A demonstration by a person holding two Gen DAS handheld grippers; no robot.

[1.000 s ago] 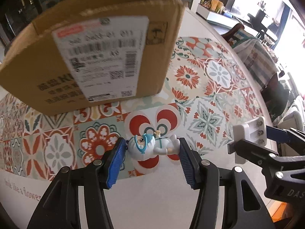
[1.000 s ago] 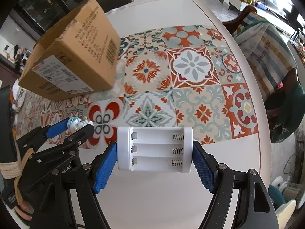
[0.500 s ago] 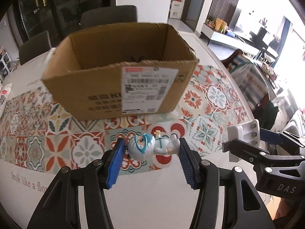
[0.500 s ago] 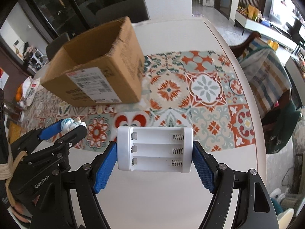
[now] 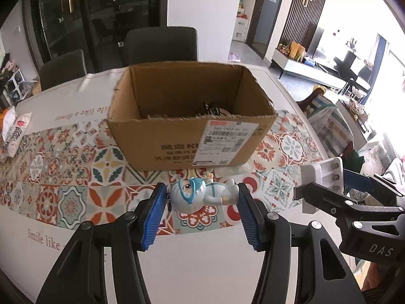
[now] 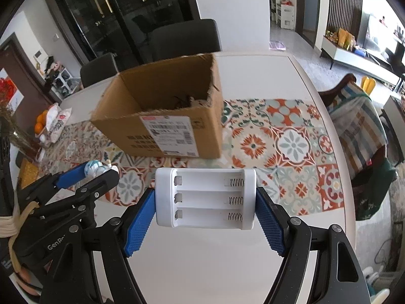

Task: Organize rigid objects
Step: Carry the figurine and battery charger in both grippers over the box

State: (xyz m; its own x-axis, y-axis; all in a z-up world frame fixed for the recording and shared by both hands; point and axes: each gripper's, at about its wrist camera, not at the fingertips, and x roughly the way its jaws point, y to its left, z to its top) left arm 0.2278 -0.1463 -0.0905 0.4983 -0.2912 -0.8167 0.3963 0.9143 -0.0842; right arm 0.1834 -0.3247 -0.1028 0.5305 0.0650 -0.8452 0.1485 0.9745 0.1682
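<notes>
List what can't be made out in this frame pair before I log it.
- Cardboard box contents: both views, near wall hides all but dark tangled shapes.
- Shipping label print: both views, too small.
- Battery holder in left view: right gripper partly covers it.
- Toy figure in right view: left gripper covers most.

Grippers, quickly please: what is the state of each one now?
Left gripper: closed on the figurine.
Right gripper: closed on the battery holder.
</notes>
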